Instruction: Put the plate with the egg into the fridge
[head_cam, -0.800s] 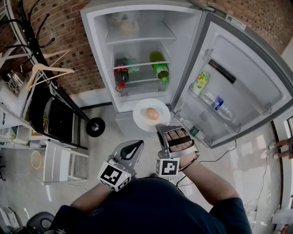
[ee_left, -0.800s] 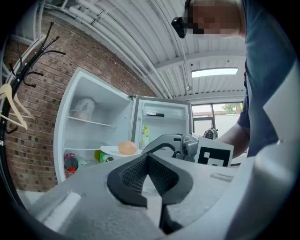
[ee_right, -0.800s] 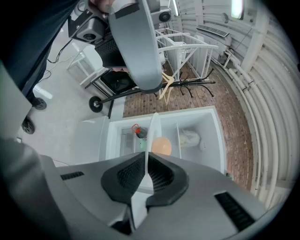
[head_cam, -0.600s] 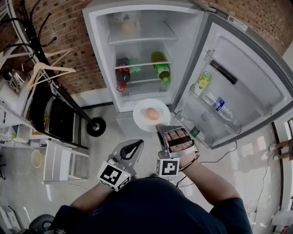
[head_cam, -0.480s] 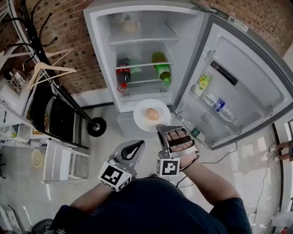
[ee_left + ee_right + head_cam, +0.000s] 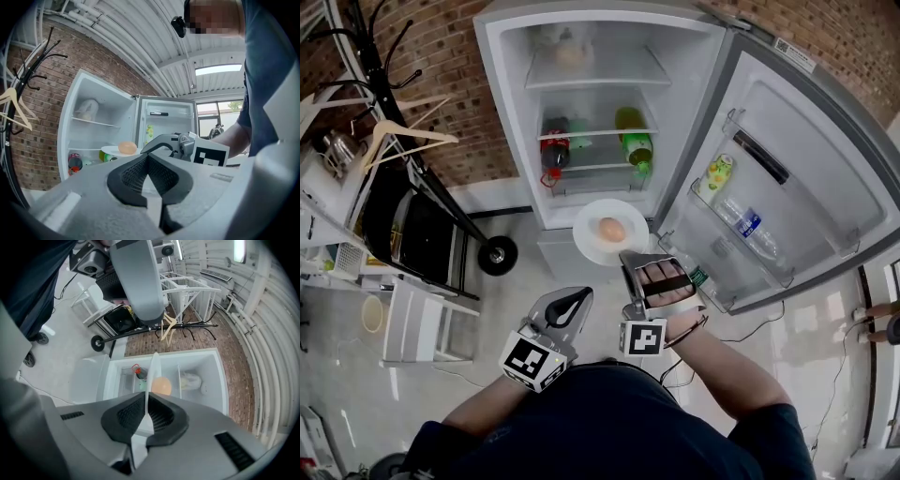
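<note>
Right hand-held gripper point(image 6: 629, 259) is clamped on the rim of one plate point(image 6: 589, 236), jaws closed on its edge. One egg point(image 6: 612, 229) sits on the plate. Left hand-held gripper point(image 6: 577, 298) is closed with pads together, holding nothing, low beside the right one. The plate is held out in front of the open fridge point(image 6: 511, 112), below its shelves and not yet inside. Since the earlier frame little has changed: same grip, plate barely nearer the fridge. Two bottles point(image 6: 633, 141) on a middle shelf, a bag point(image 6: 567, 52) on the top one. Door point(image 6: 825, 178) swung open to the right, bottle point(image 6: 748, 225) in its rack. Hanger point(image 6: 398, 136) and cart point(image 6: 412, 234) at left.
</note>
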{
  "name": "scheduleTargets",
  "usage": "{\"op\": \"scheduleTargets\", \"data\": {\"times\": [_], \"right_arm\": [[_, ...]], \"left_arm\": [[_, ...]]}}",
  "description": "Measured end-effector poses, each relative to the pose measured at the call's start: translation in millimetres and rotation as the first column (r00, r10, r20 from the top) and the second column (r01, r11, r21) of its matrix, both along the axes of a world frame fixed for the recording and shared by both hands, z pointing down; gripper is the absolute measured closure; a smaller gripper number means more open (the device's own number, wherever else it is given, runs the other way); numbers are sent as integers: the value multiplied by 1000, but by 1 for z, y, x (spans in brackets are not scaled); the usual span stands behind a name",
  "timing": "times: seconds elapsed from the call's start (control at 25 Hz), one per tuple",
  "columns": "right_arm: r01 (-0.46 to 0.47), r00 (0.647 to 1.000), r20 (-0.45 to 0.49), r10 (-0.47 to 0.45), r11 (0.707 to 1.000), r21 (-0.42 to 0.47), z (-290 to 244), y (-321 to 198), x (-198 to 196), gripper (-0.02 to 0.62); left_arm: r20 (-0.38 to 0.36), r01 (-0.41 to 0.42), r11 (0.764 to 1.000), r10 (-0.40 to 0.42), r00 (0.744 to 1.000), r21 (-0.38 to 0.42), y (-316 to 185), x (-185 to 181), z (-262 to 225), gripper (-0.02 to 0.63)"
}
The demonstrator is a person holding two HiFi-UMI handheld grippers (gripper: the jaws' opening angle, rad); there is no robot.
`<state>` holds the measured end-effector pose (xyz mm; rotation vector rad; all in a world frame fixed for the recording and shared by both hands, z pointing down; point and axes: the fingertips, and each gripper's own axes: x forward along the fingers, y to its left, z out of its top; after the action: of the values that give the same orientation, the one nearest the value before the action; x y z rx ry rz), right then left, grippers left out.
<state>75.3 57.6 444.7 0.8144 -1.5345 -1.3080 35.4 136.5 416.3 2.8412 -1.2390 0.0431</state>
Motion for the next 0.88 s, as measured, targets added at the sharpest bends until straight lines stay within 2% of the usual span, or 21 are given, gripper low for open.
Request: {"op": "scheduleTargets", "data": {"times": [0.2, 0.4, 0.6, 0.88], "right_arm": [[12, 1000, -9, -12, 1000, -19, 18, -17, 7, 577], [17, 1000, -21, -18, 999, -33, 30, -42, 5, 577], [32, 999, -33, -32, 999, -16, 26, -78, -9, 577], [-20, 999, -36, 19, 1000, -15, 18, -149, -27, 577]], "left_arm": [[-9, 57, 998, -57, 998, -11, -9, 0, 11, 601], [-16, 77, 997, -78, 997, -22, -30, -3, 19, 601], [-11, 55, 998, -55, 998, 2, -68, -8, 17, 601], [-15, 7, 1000, -7, 1000, 22, -143, -30, 5, 601]]}}
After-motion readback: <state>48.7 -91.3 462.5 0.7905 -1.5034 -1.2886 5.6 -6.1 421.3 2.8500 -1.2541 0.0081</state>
